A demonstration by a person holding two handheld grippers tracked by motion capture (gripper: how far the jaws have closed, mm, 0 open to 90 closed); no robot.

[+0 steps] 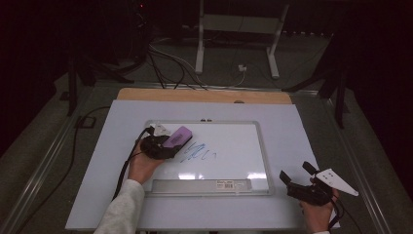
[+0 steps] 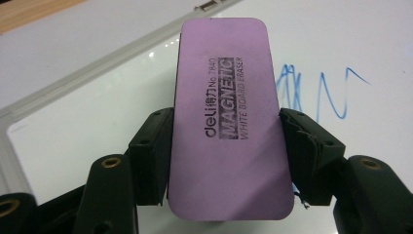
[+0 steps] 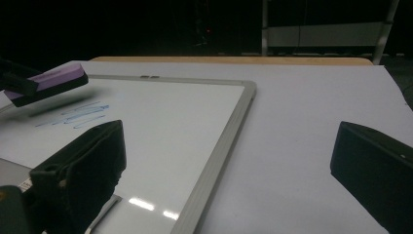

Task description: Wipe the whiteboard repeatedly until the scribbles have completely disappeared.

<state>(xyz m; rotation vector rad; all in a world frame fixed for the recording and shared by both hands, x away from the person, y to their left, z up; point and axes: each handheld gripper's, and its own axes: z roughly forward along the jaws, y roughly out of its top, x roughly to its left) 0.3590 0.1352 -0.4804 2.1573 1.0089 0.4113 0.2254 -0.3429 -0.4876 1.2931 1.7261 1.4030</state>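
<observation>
Flat purple rectangular magnetic whiteboard eraser [image 2: 228, 122] clamped in left hand-held gripper [image 1: 163, 145], long axis along jaws, just left of blue marker scribble [image 1: 197, 152] on silver-framed whiteboard [image 1: 260, 146]; right hand-held gripper [image 1: 297, 174] apart, farther off.

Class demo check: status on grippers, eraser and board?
Left gripper clamps purple rectangular eraser above whiteboard. Right gripper open, idle. Blue scribble remains, unobstructed.
</observation>
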